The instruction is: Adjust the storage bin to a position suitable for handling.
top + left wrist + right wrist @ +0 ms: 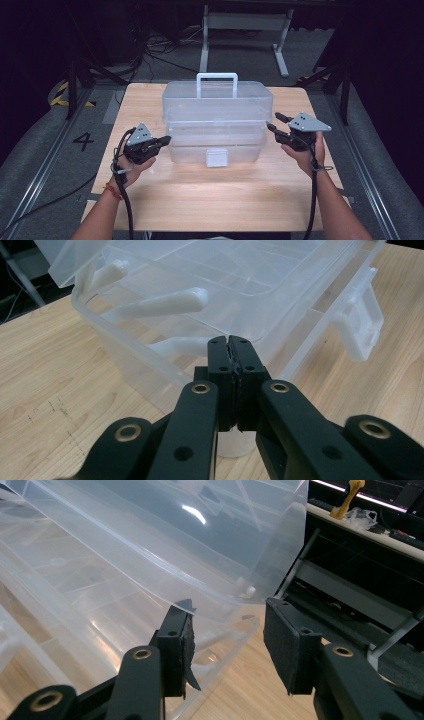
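Note:
A clear plastic toolbox [215, 140] with a white handle [217, 80] and a white front latch [217, 157] stands in the middle of the wooden table [200, 195]. Its lid [215, 102] sits slightly raised above the body. My left gripper [164, 141] is shut at the box's left end, and its tips [231, 342] lie against the body's rim [125, 347] with nothing visible between them. My right gripper [273, 123] stands open at the box's right end. The lid's corner edge [225, 600] hangs just over the gap of that gripper [227, 627], and the pads do not press on it.
A white metal stand [245, 30] and cables [150, 50] are on the floor behind the table. Yellow-black tape [62, 95] and a painted "4" [83, 141] mark the floor at the left. Bare wood lies in front of the box.

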The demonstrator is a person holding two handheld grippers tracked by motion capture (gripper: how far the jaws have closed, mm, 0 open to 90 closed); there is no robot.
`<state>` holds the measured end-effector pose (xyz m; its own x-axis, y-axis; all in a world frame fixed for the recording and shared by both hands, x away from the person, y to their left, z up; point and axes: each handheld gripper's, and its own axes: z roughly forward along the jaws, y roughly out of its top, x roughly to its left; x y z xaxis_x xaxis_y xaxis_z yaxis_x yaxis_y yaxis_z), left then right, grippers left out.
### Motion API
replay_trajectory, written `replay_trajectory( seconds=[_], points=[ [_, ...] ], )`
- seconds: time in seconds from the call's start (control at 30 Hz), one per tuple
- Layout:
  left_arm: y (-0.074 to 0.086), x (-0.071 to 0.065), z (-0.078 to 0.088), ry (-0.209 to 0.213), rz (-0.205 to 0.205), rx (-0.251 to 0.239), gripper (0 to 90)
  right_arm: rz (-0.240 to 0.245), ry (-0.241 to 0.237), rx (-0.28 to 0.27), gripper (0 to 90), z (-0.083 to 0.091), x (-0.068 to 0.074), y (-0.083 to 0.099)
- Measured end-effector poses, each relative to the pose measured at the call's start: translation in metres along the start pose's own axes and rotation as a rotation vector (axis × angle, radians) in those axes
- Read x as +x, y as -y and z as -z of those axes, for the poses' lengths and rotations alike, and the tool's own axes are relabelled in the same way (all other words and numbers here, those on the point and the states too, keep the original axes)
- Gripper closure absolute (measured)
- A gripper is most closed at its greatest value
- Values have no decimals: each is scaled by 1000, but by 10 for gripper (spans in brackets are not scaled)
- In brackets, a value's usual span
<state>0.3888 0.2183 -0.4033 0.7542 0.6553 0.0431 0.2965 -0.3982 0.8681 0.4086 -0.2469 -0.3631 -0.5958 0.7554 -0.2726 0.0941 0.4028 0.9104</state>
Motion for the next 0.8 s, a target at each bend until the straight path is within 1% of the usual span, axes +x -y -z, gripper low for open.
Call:
replay_trajectory(
  seconds=[0.1,0.2,0.27,0.33,0.4,0.6,0.7,0.8],
  points=[
    [1,1,0,4,3,-2,889,-1,12,-12,568,-1,-1,-3],
    [1,1,-1,5,10,-8,891,-2,12,-26,573,-2,-2,-7],
    [2,1,-1,6,10,-12,893,5,20,-31,580,-3,-2,-10],
    [2,1,-1,7,9,-13,893,2,19,-36,584,-5,-1,-12],
    [2,1,-1,11,12,-13,894,8,21,-41,616,-7,-1,-14],
    [3,3,-1,17,20,-21,895,0,24,-57,634,-9,-5,-18],
    [4,3,-1,19,18,-23,895,5,34,-63,640,-11,-8,-23],
    [4,3,-2,15,18,-21,895,-1,49,-71,649,-13,-11,-28]
  ],
)
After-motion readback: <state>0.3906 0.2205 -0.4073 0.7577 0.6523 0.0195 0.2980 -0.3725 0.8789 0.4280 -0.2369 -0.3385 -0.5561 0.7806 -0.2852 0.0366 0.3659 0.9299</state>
